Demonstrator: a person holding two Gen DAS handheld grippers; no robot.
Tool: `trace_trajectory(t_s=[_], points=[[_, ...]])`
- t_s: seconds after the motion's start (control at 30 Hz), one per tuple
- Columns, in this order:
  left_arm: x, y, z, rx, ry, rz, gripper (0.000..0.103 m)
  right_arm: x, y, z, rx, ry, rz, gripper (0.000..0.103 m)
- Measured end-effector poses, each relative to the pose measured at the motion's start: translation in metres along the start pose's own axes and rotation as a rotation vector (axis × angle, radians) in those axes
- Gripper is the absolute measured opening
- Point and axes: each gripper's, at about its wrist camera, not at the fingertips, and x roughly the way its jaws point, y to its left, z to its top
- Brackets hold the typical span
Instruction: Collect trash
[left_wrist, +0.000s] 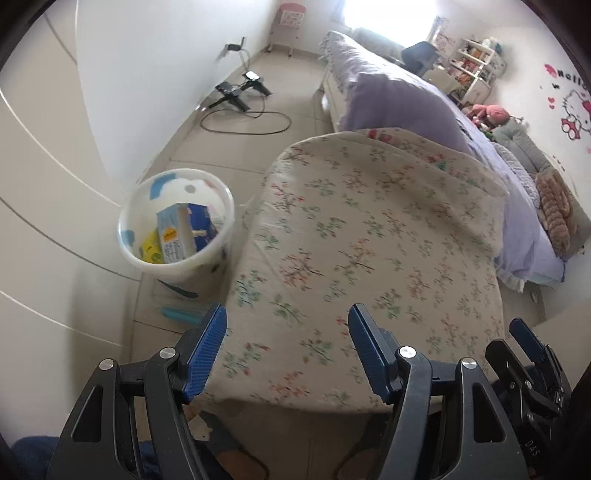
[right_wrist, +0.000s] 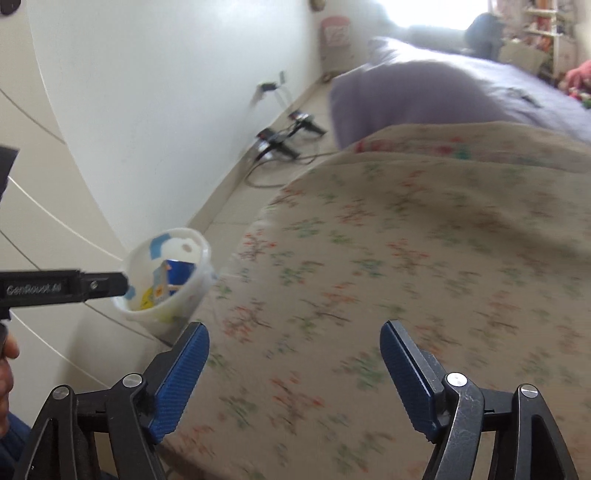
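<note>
**Both grippers empty over the floral surface, trash in the bucket**

Nearest in the left wrist view, the left gripper (left_wrist: 287, 345) hovers with its blue pads spread wide and nothing between them, above the near edge of a flat surface under a floral cloth (left_wrist: 369, 236). At far left stands a white wardrobe front (left_wrist: 44, 206). Just right of it, on the tiled floor (left_wrist: 221, 136), sits a white bucket (left_wrist: 129, 236) with blue patches, touching or just beside the cloth's left edge. Inside it lie a blue-and-white carton (left_wrist: 184, 232) and a yellow wrapper (left_wrist: 151, 249). Farther back, a black stand with a looped cable (left_wrist: 243, 123) rests by the wall. To the right stretches a bed with a lilac cover (left_wrist: 399, 99).

From the right wrist view, the right gripper (right_wrist: 295, 373) is likewise parted and empty over the cloth; the picture is blurred.
</note>
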Motion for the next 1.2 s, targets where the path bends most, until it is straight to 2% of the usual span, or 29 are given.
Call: trace_trajectory(t_s=[0.07,0.17,0.33,0.53,0.73,0.87,0.93,1.2], points=[[-0.019,-0.029,-0.019,0.063,-0.044,0.008,0.071,-0.026,-0.016,-0.011,0.019,-0.02,-0.032,0.082],[-0.044,-0.059,-0.039,0.101,-0.096,0.009,0.072,-0.068,-0.037,-0.03,0.052,-0.055,-0.078,0.083],[-0.092,-0.099,-0.066,0.173,-0.197,0.077,0.083,-0.126,-0.058,-0.051,0.082,-0.113,-0.119,0.085],[-0.142,-0.128,-0.095,0.218,-0.282,0.134,0.088,-0.18,-0.064,-0.069,0.09,-0.204,-0.154,0.089],[-0.185,-0.147,-0.124,0.231,-0.344,0.156,0.091,-0.228,-0.059,-0.082,0.064,-0.278,-0.155,0.094],[-0.205,-0.158,-0.14,0.263,-0.385,0.187,0.095,-0.251,-0.055,-0.088,0.034,-0.328,-0.167,0.102],[-0.208,-0.159,-0.145,0.269,-0.393,0.202,0.095,-0.257,-0.051,-0.09,0.03,-0.342,-0.165,0.103],[-0.205,-0.152,-0.148,0.247,-0.358,0.181,0.096,-0.251,-0.05,-0.091,0.031,-0.347,-0.186,0.103]])
